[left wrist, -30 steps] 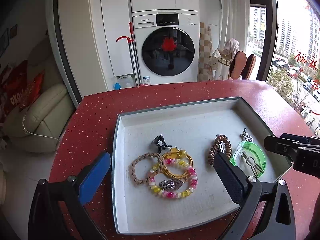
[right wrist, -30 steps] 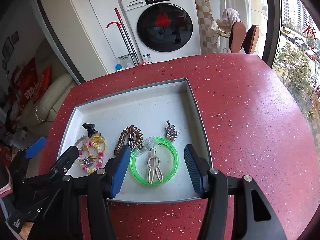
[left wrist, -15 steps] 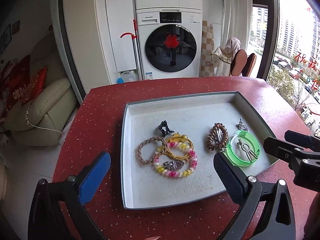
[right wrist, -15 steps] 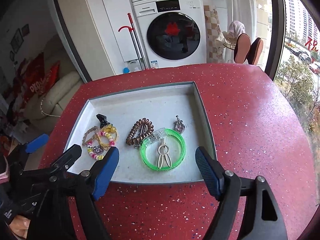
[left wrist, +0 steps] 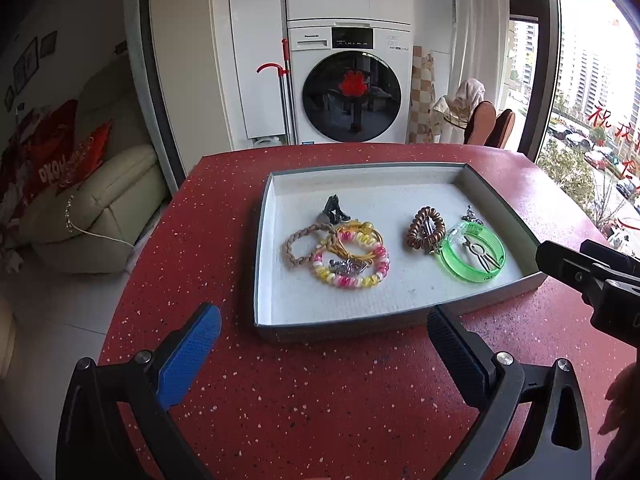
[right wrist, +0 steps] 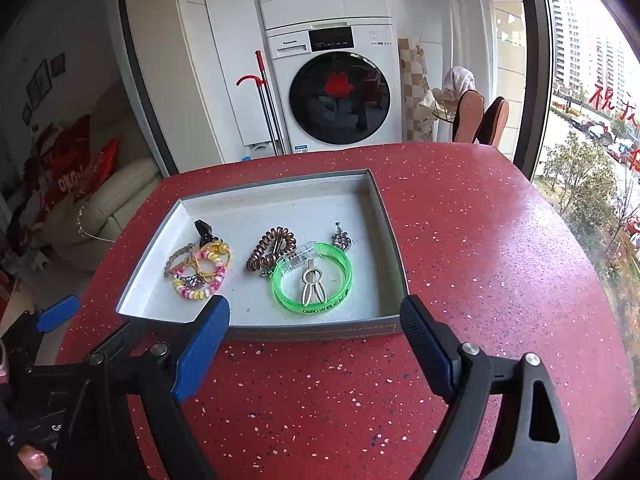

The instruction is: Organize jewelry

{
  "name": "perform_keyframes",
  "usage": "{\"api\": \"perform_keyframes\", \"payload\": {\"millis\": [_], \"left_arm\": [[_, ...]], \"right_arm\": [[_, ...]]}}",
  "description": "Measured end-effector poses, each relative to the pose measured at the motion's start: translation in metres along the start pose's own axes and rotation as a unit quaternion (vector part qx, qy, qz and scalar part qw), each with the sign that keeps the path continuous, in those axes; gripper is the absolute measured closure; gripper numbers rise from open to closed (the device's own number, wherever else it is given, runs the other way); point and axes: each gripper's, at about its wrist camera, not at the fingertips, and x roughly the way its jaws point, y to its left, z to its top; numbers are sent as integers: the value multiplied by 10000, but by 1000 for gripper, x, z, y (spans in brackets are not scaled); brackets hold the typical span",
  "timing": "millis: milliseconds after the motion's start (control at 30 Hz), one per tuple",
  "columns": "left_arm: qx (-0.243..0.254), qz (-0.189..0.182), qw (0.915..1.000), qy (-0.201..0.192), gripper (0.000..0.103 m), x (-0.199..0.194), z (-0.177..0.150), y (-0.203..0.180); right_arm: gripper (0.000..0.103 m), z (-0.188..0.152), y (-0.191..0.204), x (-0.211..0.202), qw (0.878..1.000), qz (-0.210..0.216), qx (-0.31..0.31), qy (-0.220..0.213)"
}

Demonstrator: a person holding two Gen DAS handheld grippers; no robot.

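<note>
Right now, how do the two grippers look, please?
Both the left gripper and the right gripper have black plastic frames, silver screws and two fingers with ribbed blue pads. White lettering marks the left gripper's body. No cables or sleeves show.

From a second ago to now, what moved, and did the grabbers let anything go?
Both grabbers pulled back from the tray toward the near table edge. The right gripper had straddled the green bangle; its jaws are opening wider, with nothing between them. The left gripper stayed open and empty. The jewelry lies where it was.
</note>
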Motion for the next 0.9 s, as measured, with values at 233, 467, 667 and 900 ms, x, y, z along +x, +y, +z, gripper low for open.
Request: {"api": "perform_keyframes", "payload": {"millis": [233, 467, 667, 900], "left_arm": [[-16, 79, 9999, -92, 0, -11, -17, -2], [-129, 86, 9998, -158, 0, -20, -31, -4], [-278, 142, 9994, -136, 0, -22, -38, -1], [-282, 209, 9991, -231, 0, -24, -38, 1]], "right_arm": [[14, -17, 0, -14, 9998, -66, -44, -192], [14, -32, 5, -20, 9993, -171, -263, -214], [14, -38, 4, -24, 9995, -172, -209, -192], [14, -39, 2, -27, 9994, -194, -162, -230]]}}
